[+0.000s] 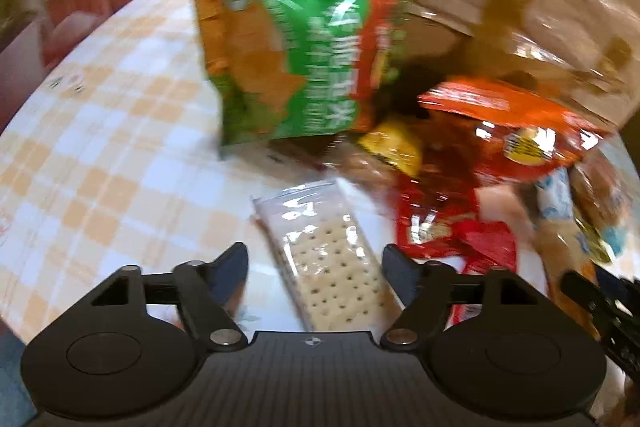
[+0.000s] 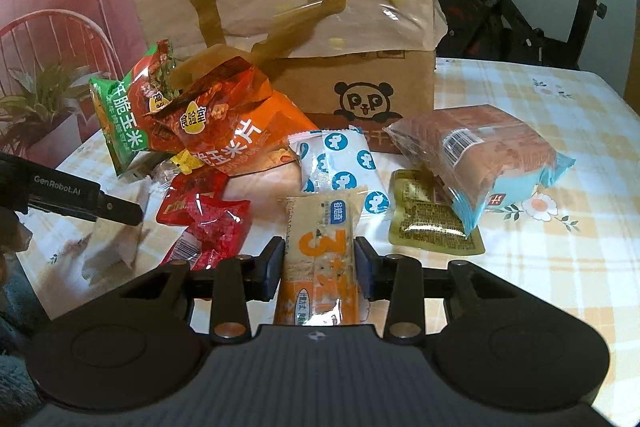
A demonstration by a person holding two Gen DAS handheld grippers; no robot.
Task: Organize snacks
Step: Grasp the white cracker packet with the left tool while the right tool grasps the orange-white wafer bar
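In the left wrist view my left gripper is open, its fingers either side of a clear cracker pack lying on the checked tablecloth. A green chip bag and an orange-red bag lie beyond. In the right wrist view my right gripper is shut on an orange-and-beige snack bar pack. The left gripper's finger shows at the left, over the cracker pack. The snack pile holds the green bag, orange bags and a red pack.
A brown paper bag with a panda logo stands behind the pile. A white-and-blue sachet, a blue-edged bread pack and an olive pouch lie to the right. An exercise bike stands beyond the table's far edge.
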